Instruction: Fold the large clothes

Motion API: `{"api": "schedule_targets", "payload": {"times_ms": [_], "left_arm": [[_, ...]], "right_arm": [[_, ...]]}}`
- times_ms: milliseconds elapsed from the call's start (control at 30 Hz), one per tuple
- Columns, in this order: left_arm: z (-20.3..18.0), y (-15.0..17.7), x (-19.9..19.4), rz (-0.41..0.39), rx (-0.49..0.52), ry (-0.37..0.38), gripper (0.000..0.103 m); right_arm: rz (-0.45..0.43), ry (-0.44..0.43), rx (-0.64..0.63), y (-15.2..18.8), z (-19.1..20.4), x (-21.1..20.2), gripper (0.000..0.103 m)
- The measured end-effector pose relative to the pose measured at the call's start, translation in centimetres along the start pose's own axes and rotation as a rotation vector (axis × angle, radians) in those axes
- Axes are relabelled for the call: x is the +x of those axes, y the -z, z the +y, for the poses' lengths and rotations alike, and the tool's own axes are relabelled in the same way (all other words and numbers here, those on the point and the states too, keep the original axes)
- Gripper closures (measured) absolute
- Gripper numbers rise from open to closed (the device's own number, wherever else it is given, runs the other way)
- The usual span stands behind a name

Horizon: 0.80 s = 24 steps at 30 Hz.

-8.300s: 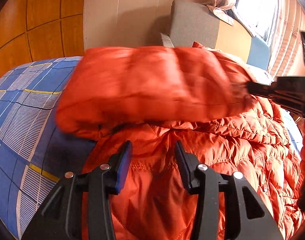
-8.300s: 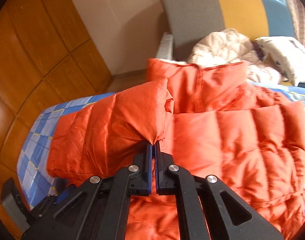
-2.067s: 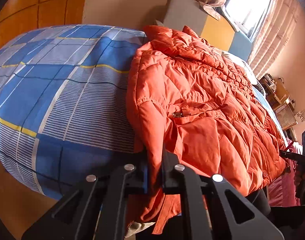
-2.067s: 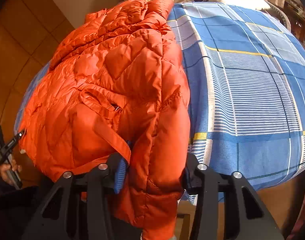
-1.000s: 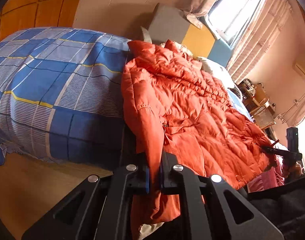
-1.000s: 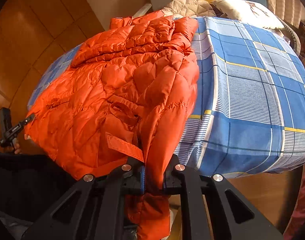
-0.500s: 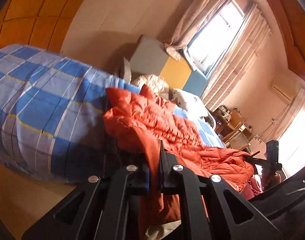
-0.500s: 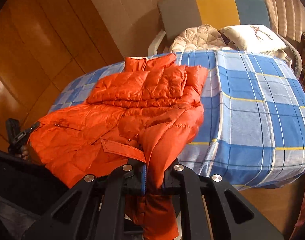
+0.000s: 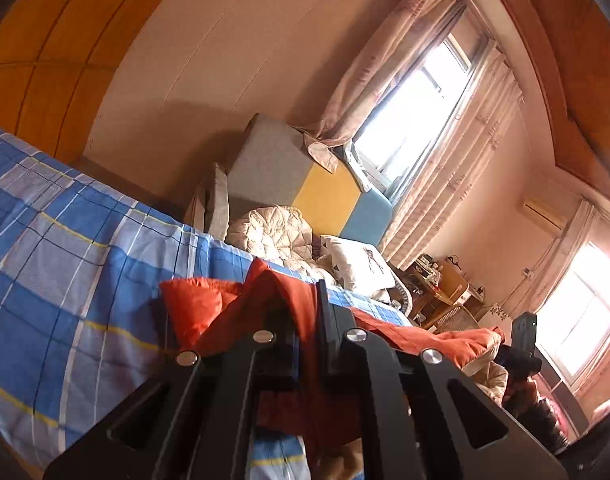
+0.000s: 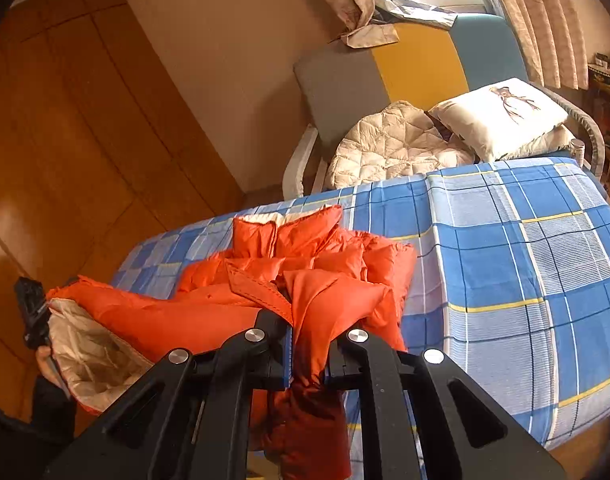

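Jacket (image 10: 241,312) hem pinched in both grippers, raised over the near bed (image 10: 505,248) edge.
My left gripper (image 9: 307,320) and right gripper (image 10: 307,344) are each clamped narrow on orange fabric; hem hangs between them showing pale lining, collar end lies bunched on the plaid sheet. Pillow (image 10: 501,116) sits at the headboard.

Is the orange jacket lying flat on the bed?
No. The jacket is bunched, its hem pinched by the right gripper and left gripper, pale lining showing, above the bed.
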<state>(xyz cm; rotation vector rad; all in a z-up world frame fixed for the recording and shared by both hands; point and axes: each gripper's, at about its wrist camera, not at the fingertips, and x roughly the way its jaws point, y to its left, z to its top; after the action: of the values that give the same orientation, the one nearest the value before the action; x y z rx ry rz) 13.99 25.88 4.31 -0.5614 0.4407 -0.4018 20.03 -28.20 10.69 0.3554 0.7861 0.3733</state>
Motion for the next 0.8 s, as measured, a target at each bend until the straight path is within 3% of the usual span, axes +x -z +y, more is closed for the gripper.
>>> {"api": "schedule_targets", "payload": {"times_ms": [367, 800], "left_arm": [[4.9, -4.4, 11.2, 0.091, -0.053, -0.13, 0.097], [11.9, -3.7, 21.4, 0.224, -0.151, -0.296, 0.097]], "right_arm": [[0.06, 0.087, 0.078, -5.9, -3.7, 10.9, 0.093], [0.168, 0.184, 0.165, -7.3, -7.5, 21.1, 0.093]]}}
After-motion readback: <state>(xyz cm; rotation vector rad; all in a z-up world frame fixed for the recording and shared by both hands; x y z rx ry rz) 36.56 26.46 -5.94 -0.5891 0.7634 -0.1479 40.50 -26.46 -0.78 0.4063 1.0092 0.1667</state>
